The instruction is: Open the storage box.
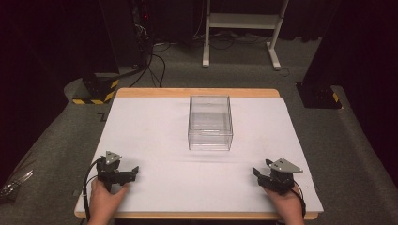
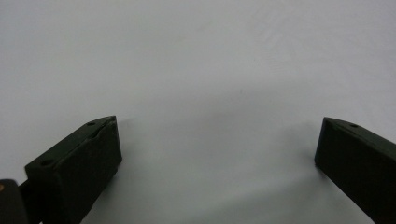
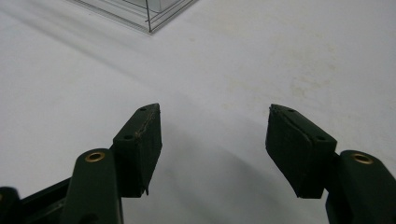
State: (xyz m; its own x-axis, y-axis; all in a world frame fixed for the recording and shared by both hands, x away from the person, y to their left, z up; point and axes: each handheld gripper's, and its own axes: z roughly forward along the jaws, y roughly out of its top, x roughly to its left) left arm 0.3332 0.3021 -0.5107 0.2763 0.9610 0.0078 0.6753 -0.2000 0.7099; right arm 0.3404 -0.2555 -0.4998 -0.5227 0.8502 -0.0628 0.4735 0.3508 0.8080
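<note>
A clear plastic box stands empty on the white sheet, a little behind the table's middle. My left gripper rests low at the front left, held by a hand, jaws pointing right toward the centre. In the left gripper view its jaws stand wide apart over bare sheet, so the left gripper is open and holds nothing. My right gripper sits at the front right, jaws pointing left. The right gripper is open too, and a corner of the clear box shows far off at the top.
The wooden table has its far edge bare beyond the sheet. Behind it on the grey carpet stand a white frame, dark stands with yellow-black tape and trailing cables. White sheet lies open between the two grippers.
</note>
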